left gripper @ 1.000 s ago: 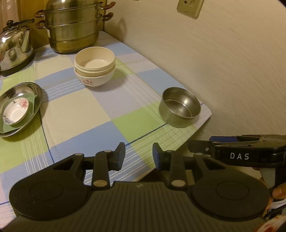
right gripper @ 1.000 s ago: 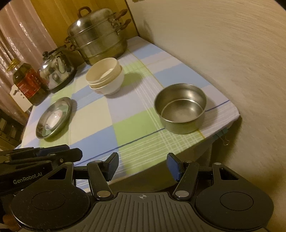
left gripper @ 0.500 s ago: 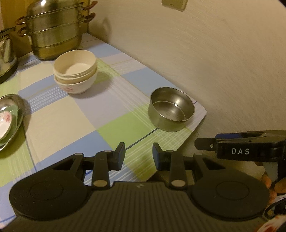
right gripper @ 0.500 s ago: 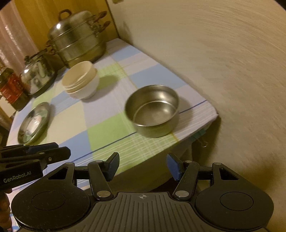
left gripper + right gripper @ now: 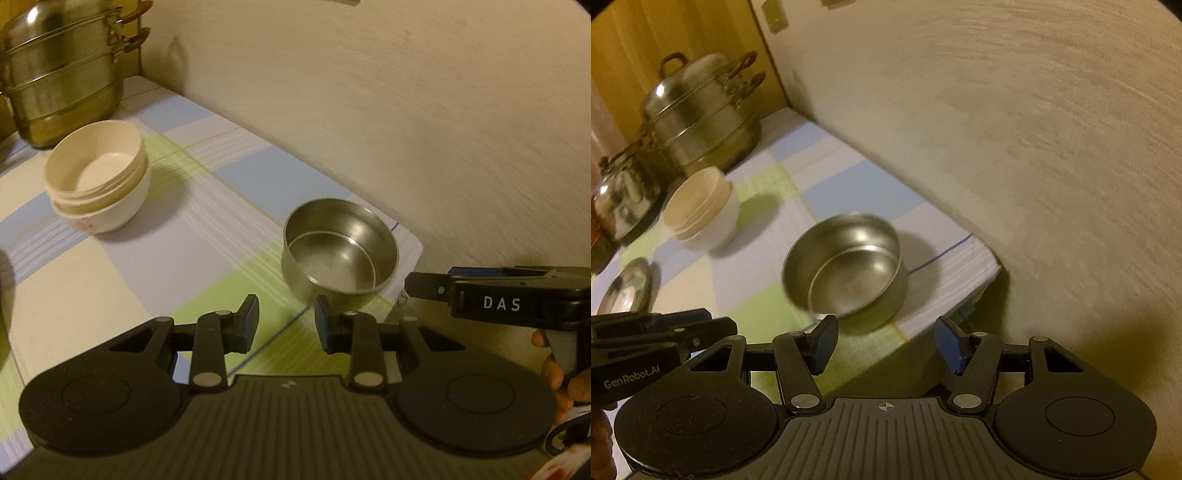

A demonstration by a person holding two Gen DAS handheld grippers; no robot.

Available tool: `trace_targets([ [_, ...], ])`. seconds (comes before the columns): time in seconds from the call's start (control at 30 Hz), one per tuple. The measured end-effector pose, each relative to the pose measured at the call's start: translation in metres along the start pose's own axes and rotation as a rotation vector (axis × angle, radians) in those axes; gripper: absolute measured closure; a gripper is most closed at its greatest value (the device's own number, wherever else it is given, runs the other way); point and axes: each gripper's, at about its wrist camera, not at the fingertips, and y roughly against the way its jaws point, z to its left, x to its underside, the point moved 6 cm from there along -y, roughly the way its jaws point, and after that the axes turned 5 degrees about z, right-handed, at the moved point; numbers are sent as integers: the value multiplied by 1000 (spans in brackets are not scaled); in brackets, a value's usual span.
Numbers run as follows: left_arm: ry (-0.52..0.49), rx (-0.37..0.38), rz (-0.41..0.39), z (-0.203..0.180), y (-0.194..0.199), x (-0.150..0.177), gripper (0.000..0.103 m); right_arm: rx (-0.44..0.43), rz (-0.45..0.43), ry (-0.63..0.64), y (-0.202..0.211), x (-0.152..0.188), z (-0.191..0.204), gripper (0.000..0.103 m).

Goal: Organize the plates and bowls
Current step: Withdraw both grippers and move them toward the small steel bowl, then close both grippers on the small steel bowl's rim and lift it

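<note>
An empty steel bowl (image 5: 341,251) stands near the table's right front corner; it also shows in the right wrist view (image 5: 846,266). A stack of cream bowls (image 5: 99,177) in a white flowered bowl sits farther back; it shows in the right wrist view (image 5: 701,206) too. My left gripper (image 5: 286,325) is open and empty, just short of the steel bowl's near wall. My right gripper (image 5: 884,345) is open wider and empty, just before the bowl and off the table's corner. A steel plate (image 5: 626,291) lies at the left.
A tall steel steamer pot (image 5: 62,77) stands at the back by the wall, also in the right wrist view (image 5: 701,114). A kettle (image 5: 624,199) sits left of it. The wall (image 5: 406,110) runs along the table's right side. The checked tablecloth (image 5: 110,266) covers the table.
Both grippers have moved forward and right toward the steel bowl, which is now larger and closer. The plate has left the left wrist view. Jaw openings are unchanged.
</note>
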Motion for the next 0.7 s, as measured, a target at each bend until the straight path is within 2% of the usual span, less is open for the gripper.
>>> trace_targets([
  [0.13, -13, 18, 5, -2, -12, -12, 74, 8, -16, -10, -10, -10, -1, 45],
  [0.3, -25, 37, 14, -2, -29, -26, 74, 13, -27, -17, -22, -19, -1, 55],
  [0.57, -25, 49, 63, -1, -58, -35, 75, 31, -19, -43, -41, -25, -4, 65],
  [0.7, -35, 52, 85, 0, -70, -37, 80, 41, -12, -51, -47, -25, -5, 72],
])
